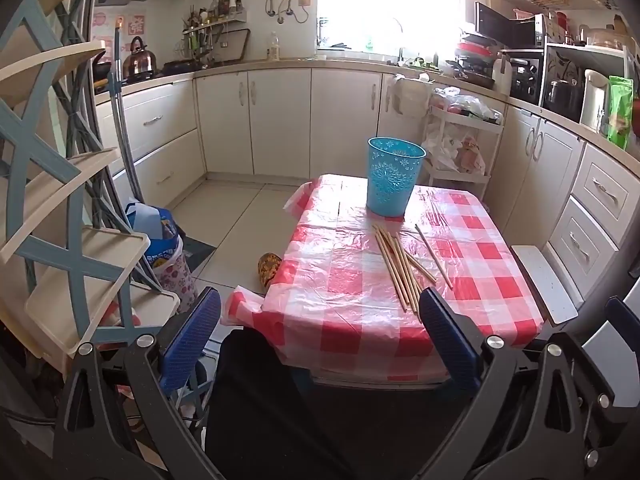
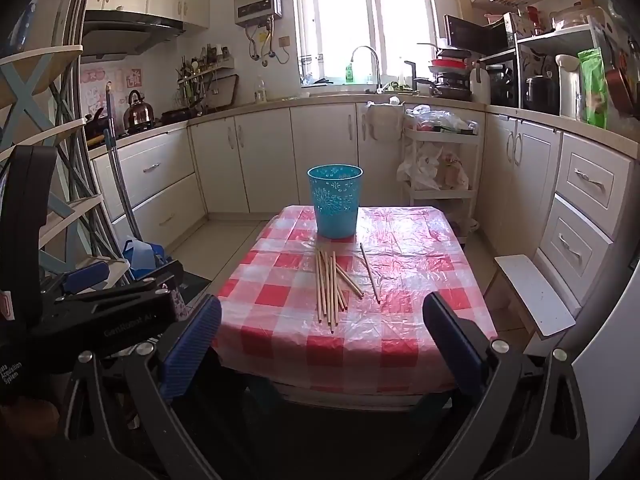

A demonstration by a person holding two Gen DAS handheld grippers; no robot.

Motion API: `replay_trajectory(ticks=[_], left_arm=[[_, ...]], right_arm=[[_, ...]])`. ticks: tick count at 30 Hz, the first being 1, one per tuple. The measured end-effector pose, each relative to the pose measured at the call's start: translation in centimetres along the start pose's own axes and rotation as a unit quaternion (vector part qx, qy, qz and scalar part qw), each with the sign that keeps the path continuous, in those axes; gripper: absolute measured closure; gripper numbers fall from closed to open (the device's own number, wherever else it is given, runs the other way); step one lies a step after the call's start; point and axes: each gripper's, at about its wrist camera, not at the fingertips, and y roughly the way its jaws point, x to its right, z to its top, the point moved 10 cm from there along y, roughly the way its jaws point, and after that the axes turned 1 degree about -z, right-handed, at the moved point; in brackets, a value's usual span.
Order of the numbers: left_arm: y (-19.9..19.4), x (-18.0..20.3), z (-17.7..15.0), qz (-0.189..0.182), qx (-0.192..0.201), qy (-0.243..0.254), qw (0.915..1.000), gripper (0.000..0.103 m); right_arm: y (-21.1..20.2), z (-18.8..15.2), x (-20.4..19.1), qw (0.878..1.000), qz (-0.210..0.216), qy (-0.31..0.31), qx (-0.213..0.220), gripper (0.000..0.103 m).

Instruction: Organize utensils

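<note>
Chopsticks (image 2: 331, 285) loose on table (image 2: 400, 320), just before blue bin (image 2: 336, 200); one stick (image 2: 370, 273) apart. Left gripper (image 1: 320, 344), right gripper (image 2: 322, 344): jaws wide, empty, short of table. Bin presumably the destination.

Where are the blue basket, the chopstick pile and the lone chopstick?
blue basket (image 2: 336, 208), right wrist view, front wall.
chopstick pile (image 2: 329, 284), right wrist view, middle of bundle.
lone chopstick (image 2: 370, 272), right wrist view, mid-shaft.
</note>
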Motion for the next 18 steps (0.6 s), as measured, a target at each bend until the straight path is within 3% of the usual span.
replay_trajectory(ticks=[18], left_arm=[[0.0, 0.0, -0.1, -0.001, -0.001, 0.000, 1.0000, 0.008]], right_arm=[[-0.8, 0.4, 0.0, 1.000, 0.007, 0.010, 0.027, 0.006]])
